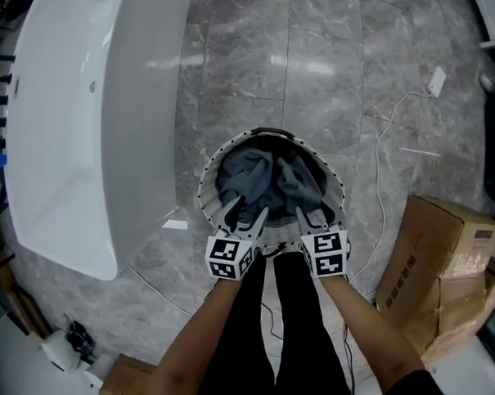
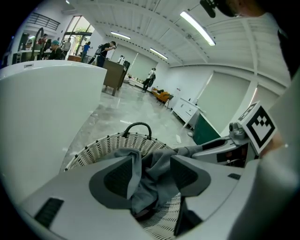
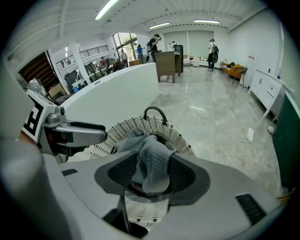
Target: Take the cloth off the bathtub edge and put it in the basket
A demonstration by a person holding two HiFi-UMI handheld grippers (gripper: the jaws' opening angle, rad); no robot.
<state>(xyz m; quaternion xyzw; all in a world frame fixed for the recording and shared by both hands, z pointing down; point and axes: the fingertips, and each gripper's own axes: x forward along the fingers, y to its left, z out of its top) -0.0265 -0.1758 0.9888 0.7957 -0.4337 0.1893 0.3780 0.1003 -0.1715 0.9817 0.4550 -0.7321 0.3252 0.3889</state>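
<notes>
The grey cloth (image 1: 259, 177) lies bunched inside the white woven basket (image 1: 204, 186), which stands on the grey floor beside the white bathtub (image 1: 73, 135). Both grippers hover over the basket's near rim. My left gripper (image 1: 246, 211) is open, and in the left gripper view a fold of the cloth (image 2: 157, 183) hangs loose between its spread jaws (image 2: 152, 161). My right gripper (image 1: 312, 214) is open too. In the right gripper view another fold of the cloth (image 3: 154, 173) droops between its jaws (image 3: 153, 159) without being pinched. The basket's black handle (image 3: 154, 111) stands at the far side.
Cardboard boxes (image 1: 434, 258) stand at the right, and another box (image 1: 124, 382) lies at the lower left. A white cable with a plug (image 1: 436, 81) runs over the floor at the right. The person's legs (image 1: 278, 330) stand just behind the basket. Several people stand far off.
</notes>
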